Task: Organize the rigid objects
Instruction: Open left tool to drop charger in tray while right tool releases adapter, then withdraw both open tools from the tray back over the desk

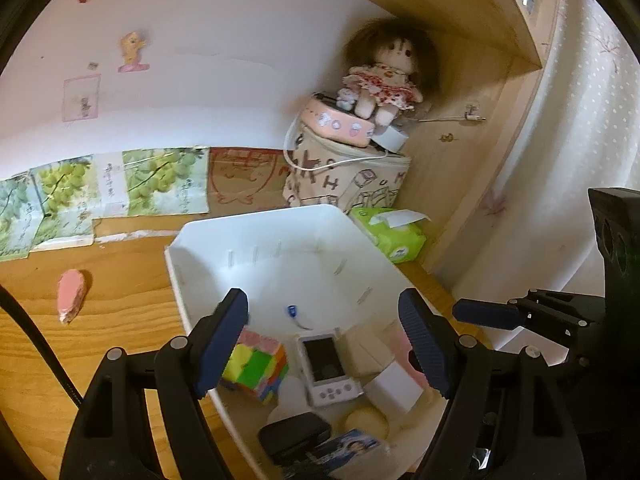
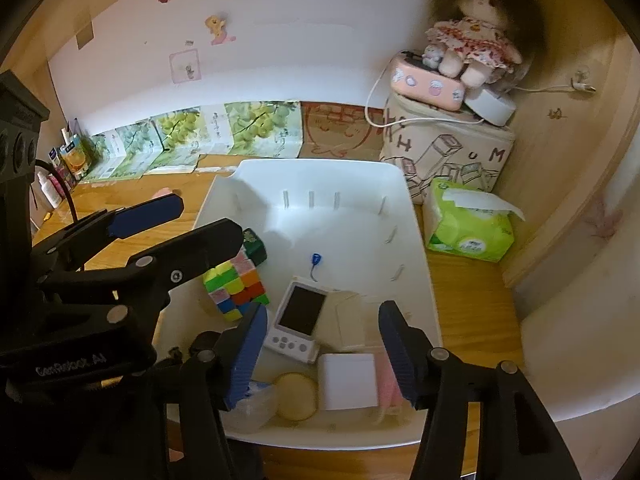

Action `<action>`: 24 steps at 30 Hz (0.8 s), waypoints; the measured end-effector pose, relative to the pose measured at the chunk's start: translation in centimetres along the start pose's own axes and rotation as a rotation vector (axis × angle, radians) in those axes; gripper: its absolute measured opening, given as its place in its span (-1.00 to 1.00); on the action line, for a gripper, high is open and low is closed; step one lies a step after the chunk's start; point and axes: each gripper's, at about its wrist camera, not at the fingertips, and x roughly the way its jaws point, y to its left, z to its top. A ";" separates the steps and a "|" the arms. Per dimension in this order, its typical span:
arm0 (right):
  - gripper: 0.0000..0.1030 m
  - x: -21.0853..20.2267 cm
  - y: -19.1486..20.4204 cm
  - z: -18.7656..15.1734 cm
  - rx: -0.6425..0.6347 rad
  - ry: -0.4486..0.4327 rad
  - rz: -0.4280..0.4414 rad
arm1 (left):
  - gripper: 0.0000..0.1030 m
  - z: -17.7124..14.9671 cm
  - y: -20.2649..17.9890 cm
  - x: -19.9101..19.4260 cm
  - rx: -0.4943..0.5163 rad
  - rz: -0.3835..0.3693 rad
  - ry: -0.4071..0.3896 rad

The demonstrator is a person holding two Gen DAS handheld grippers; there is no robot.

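The white bin (image 2: pixel 320 184) sits on the wooden surface (image 1: pixel 120 320) as the collection point; cube (image 2: pixel 236 288), handheld console (image 2: pixel 298 316) and white box (image 2: pixel 348 380) lie inside. Both claws hang over it, left claw (image 1: pixel 324 344) and right claw (image 2: pixel 320 356) spread apart, gripping nothing. One pink item (image 1: pixel 71 294) lies outside, presumably awaiting collection.

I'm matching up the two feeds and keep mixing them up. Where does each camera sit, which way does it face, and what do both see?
Left wrist: on the left gripper, looking down into the white bin from its left edge; its own open fingers show, with the right gripper at far right.
Right wrist: on the right gripper, above the bin's near edge; its open fingers show, the left gripper at left.
Shared: bin, colour cube, handheld console, doll, tissue pack.
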 end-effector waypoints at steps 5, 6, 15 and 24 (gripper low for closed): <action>0.17 0.8 2.8 0.4 -0.026 0.039 0.038 | 0.57 -0.3 2.6 -1.0 -0.042 0.028 0.020; 0.20 0.9 3.5 0.5 -0.031 0.045 0.044 | 0.57 -0.4 3.2 -1.2 -0.051 0.033 0.024; 0.28 1.9 8.4 1.6 -0.042 0.079 0.070 | 0.57 -0.7 7.9 -3.3 -0.085 0.074 0.059; 0.29 2.8 13.7 2.9 -0.043 0.090 0.095 | 0.59 -0.9 12.8 -5.8 -0.086 0.117 0.078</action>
